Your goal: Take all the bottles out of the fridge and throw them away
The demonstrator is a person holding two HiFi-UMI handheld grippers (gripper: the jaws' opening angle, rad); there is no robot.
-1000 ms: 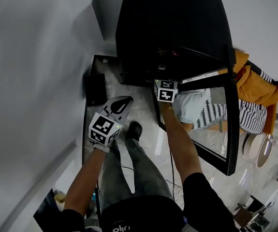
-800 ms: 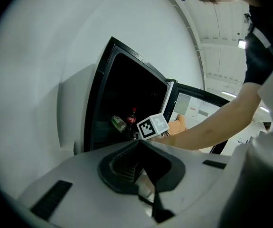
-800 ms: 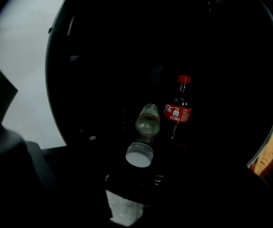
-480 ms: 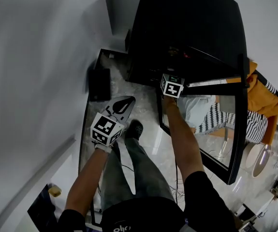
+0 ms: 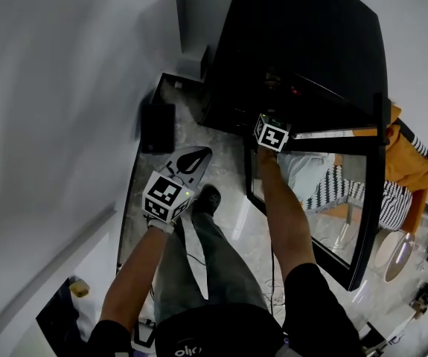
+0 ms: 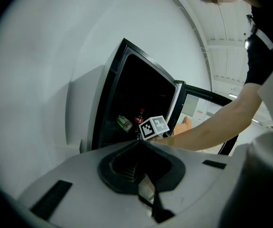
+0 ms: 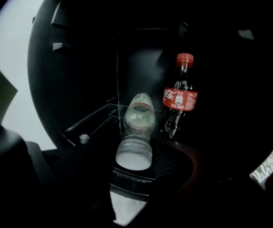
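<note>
Inside the black fridge [image 5: 295, 43], a clear plastic bottle [image 7: 137, 122] lies on its side, long axis pointing away from the right gripper [image 7: 137, 170], whose jaws have just been closing and stand spread round its near end (no pinch visible). A red-capped cola bottle [image 7: 179, 101] stands just right. The left gripper [image 6: 139, 143], jaws pressed together and empty, hangs back.
</note>
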